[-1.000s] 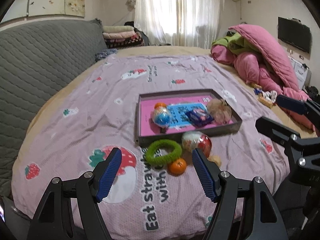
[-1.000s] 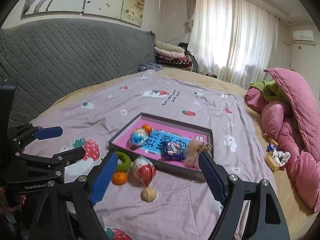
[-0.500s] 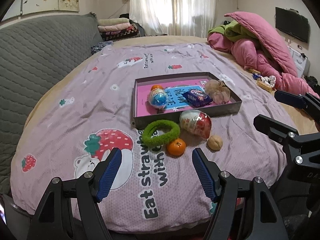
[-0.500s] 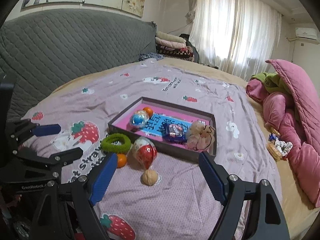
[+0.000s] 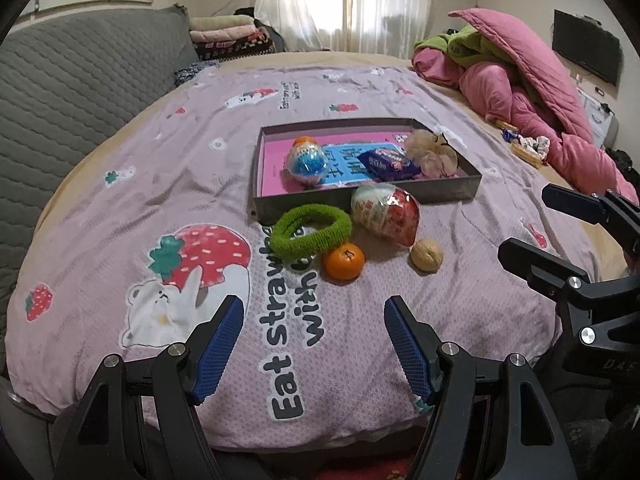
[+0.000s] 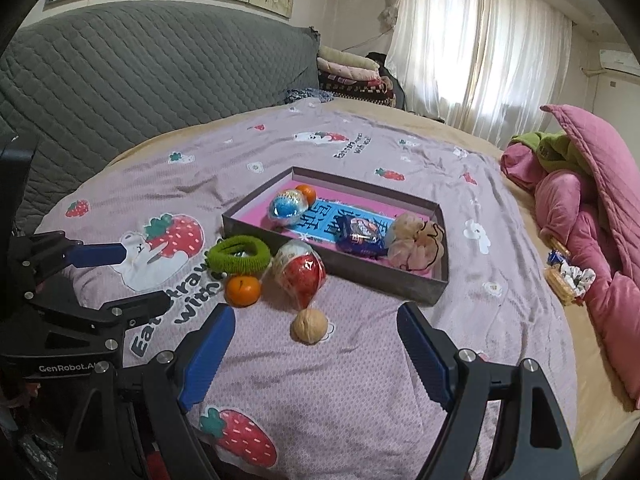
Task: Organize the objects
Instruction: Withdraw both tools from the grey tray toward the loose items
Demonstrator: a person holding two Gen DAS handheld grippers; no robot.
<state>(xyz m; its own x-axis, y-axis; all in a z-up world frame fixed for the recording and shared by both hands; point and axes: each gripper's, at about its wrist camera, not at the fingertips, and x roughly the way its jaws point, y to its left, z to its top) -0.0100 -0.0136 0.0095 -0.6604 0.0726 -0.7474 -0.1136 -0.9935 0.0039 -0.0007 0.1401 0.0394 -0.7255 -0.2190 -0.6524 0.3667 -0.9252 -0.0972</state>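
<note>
A grey tray [image 5: 448,192] [image 6: 404,286] with a pink floor lies on the bed. It holds a blue foil egg [image 5: 306,162] [image 6: 287,206], a small orange [image 6: 306,192], a blue snack packet [image 5: 388,165] [image 6: 360,234] and a beige scrunchie [image 5: 434,154] [image 6: 416,246]. In front of the tray lie a green hair tie [image 5: 312,230] [image 6: 238,256], an orange [image 5: 344,261] [image 6: 243,291], a red-and-white foil egg [image 5: 386,214] [image 6: 300,272] and a walnut [image 5: 427,255] [image 6: 309,326]. My left gripper [image 5: 314,322] is open and empty, short of the orange. My right gripper [image 6: 314,332] is open and empty, around the walnut's near side.
The bed has a pink strawberry-print sheet [image 5: 200,160]. A grey quilted headboard [image 5: 60,92] is at the left. A heap of pink and green bedding [image 5: 520,80] [image 6: 580,200] is at the right. A small basket of wrappers [image 6: 568,280] lies by the bedding.
Both grippers have moved forward and lower toward the loose objects in front of the tray, which now look larger and nearer. Both stayed open. No object has moved.
</note>
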